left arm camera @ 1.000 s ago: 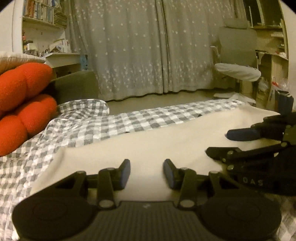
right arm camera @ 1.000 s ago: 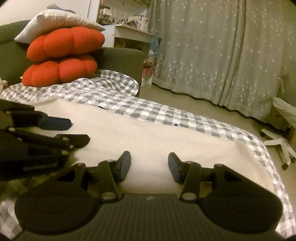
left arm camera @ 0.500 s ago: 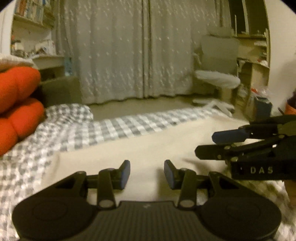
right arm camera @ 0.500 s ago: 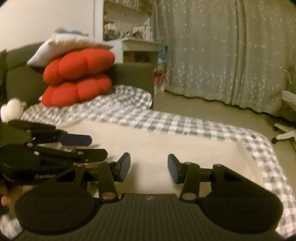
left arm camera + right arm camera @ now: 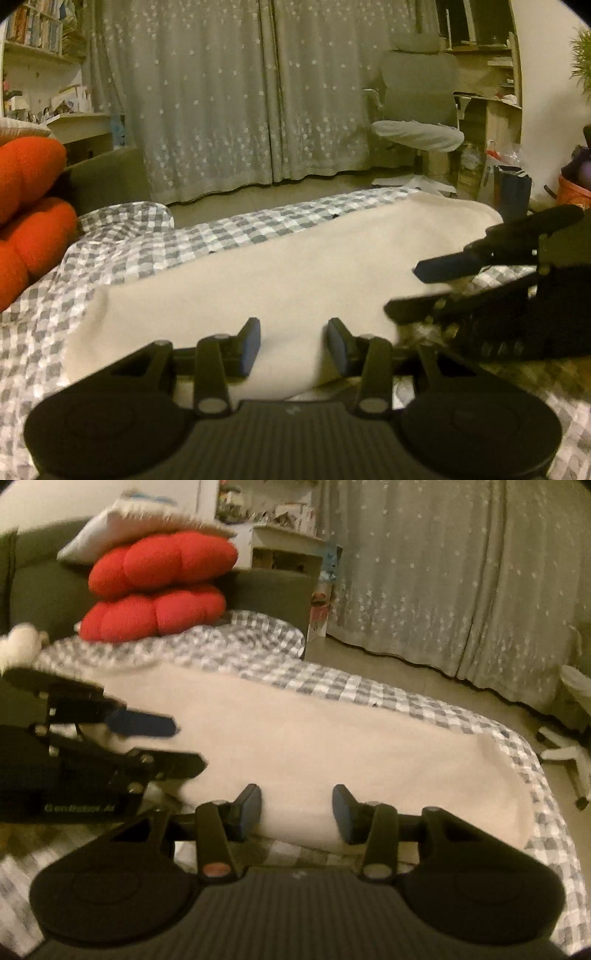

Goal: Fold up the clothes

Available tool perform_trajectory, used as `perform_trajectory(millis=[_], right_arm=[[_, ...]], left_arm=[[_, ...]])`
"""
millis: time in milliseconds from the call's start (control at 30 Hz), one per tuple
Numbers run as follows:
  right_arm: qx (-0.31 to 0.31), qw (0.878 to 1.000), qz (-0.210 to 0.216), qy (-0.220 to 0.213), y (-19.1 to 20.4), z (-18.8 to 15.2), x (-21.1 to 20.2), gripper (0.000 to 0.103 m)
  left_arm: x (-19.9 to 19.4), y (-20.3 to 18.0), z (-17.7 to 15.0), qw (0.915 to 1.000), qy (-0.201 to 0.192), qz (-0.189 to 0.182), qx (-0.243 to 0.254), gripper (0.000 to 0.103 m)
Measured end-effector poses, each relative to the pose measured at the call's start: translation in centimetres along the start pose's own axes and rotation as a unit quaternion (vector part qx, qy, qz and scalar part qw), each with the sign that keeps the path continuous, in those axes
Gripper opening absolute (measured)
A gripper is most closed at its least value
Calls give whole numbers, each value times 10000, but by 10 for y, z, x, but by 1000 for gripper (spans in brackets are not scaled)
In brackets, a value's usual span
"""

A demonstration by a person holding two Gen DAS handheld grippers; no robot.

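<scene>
Your left gripper [image 5: 293, 345] is matte black, with a ribbed housing at the base flanked by two round discs, and angular link arms pinned by pale, silver-headed screws. Its two fingers [image 5: 249, 345] end in dark blue pads. Your right gripper [image 5: 297, 814] is built the same way: ribbed black body, twin discs, blue-faced fingers [image 5: 341, 812], though one pivot screw near its left link looks reddish. Seen from the side, the left gripper's black body carries pale lettering, too blurred to read fully.
</scene>
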State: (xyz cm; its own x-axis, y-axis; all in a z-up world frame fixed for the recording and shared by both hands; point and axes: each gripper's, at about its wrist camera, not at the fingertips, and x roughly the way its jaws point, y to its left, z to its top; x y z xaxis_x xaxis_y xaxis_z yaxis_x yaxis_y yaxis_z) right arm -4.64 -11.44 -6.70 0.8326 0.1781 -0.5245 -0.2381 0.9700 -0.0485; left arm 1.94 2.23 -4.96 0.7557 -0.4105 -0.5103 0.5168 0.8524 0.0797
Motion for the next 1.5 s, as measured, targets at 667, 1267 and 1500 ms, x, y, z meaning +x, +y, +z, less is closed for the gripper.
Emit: perform_trajectory(millis=[667,1267,1500], right_arm=[[449,9959,-742,269,-41,-14,2,45],[895,9911,-896,-419,-69,5,23,47],[1037,9891,-963,-398,-88,-2,26,47]], left_arm=[[-4,45,-9,9990,340,-198,-222,29],[13,87,-12,9938,-230,555,-938,27],[9,108,-17,9899,-234,701,-1210,26]])
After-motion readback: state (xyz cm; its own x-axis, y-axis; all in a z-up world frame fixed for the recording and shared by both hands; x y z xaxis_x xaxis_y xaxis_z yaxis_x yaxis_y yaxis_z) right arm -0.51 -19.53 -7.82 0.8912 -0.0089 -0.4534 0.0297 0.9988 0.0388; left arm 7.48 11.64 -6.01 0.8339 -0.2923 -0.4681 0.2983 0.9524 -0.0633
